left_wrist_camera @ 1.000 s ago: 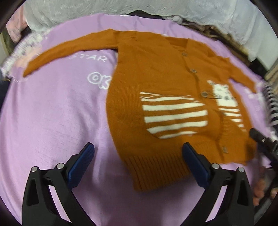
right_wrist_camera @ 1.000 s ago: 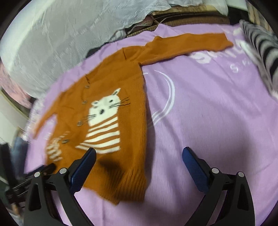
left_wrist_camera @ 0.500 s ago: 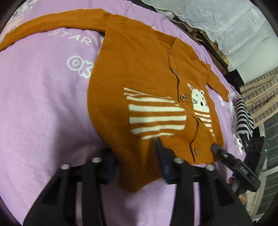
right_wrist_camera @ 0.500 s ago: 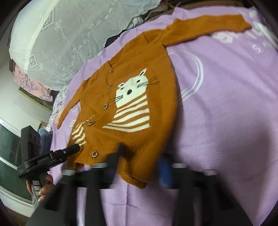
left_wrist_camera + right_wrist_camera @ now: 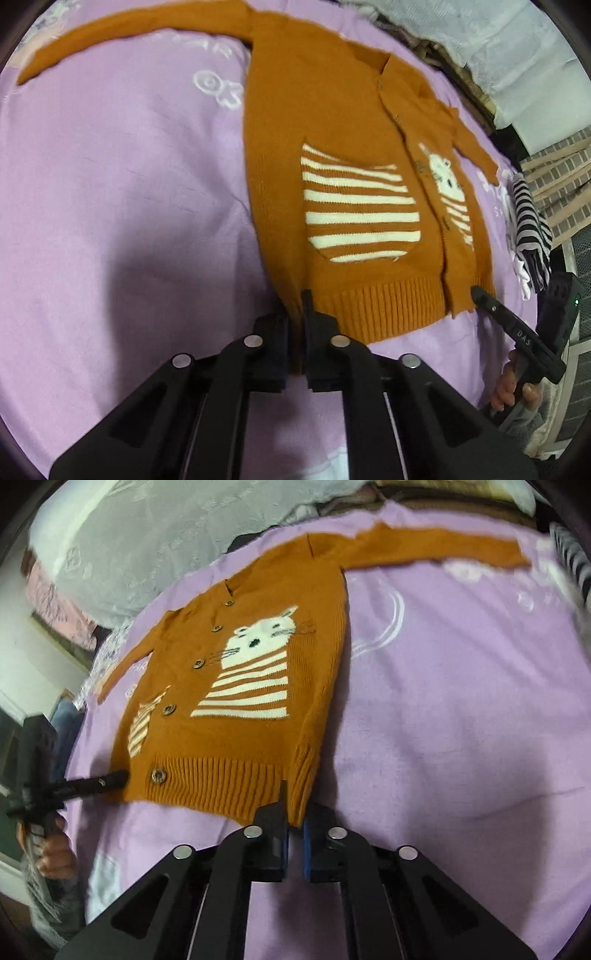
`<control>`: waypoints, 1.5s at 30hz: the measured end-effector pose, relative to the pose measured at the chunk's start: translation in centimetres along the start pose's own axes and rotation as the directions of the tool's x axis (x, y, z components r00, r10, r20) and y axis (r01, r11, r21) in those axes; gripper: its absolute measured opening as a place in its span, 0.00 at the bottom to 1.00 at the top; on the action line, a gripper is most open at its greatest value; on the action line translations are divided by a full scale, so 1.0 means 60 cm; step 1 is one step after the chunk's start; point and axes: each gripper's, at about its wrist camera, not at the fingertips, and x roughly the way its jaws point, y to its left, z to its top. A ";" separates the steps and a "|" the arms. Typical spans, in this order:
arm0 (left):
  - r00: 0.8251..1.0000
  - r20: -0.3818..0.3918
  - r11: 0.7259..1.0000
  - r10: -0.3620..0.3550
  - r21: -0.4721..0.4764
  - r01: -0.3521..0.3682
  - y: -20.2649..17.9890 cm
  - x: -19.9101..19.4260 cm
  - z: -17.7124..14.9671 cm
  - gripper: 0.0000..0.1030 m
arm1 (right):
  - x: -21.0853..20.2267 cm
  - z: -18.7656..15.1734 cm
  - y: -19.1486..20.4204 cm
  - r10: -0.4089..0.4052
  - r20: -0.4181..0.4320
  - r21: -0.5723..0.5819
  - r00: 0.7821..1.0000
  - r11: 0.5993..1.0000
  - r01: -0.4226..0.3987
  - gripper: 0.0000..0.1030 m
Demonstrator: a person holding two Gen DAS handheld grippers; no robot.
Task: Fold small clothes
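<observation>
An orange knitted cardigan point(image 5: 332, 122) with a white striped cat lies flat and face up on a purple bed sheet point(image 5: 129, 184), sleeves spread out. My left gripper point(image 5: 295, 314) is shut on the left corner of its ribbed hem, and the knit bunches between the pads. In the right wrist view the cardigan point(image 5: 314, 672) shows the cat in full. My right gripper point(image 5: 294, 812) is closing its jaws on the hem's right corner, which is pinched between the blue pads. Each view shows the other gripper at the far hem corner: the right gripper point(image 5: 478, 293), the left gripper point(image 5: 118, 777).
A black-and-white striped garment point(image 5: 532, 221) lies at the sheet's right edge. A white lace cover point(image 5: 147, 535) lies over bedding behind the cardigan. A person's hand point(image 5: 517, 387) holds the right gripper's handle. Bare purple sheet point(image 5: 461, 701) stretches to the cardigan's right.
Both grippers stood wide open a second ago and have come together on the cardigan's two hem corners. Both views have tipped down and drawn closer to the hem.
</observation>
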 end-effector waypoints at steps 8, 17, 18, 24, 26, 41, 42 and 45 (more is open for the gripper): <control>0.977 0.205 0.987 0.058 0.135 -0.087 -0.082 -0.071 0.057 0.62 | -0.051 0.057 0.052 0.027 0.149 -0.118 0.988 0.993 -0.009 0.31; 0.963 0.118 0.933 0.242 0.245 -0.265 -0.126 0.042 0.072 0.71 | 0.036 0.037 0.042 0.168 0.034 -0.176 0.985 0.971 -0.160 0.79; 0.968 0.128 0.942 0.214 0.234 -0.239 -0.129 0.031 0.082 0.71 | 0.027 0.042 0.041 0.162 0.025 -0.183 0.986 0.971 -0.155 0.79; 0.947 0.245 0.942 0.206 0.212 -0.260 -0.184 0.008 0.174 0.80 | -0.088 0.150 -0.098 0.050 0.347 0.164 0.937 0.980 -0.113 0.73; 0.943 0.257 0.949 0.213 0.176 -0.262 -0.200 0.016 0.206 0.80 | -0.094 0.181 -0.156 -0.034 0.382 0.295 0.924 0.951 -0.087 0.49; 0.896 0.197 0.911 0.398 0.032 -0.412 -0.304 0.217 0.437 0.80 | 0.011 0.266 -0.383 -0.411 0.336 0.796 0.848 0.605 -0.022 0.38; 0.893 0.179 0.906 0.412 0.022 -0.423 -0.295 0.231 0.440 0.80 | 0.015 0.274 -0.380 -0.434 0.338 0.787 0.835 0.617 0.002 0.38; 0.872 0.180 0.885 0.455 0.019 -0.466 -0.281 0.272 0.435 0.95 | 0.030 0.290 -0.378 -0.437 0.384 0.744 0.813 0.668 0.007 0.26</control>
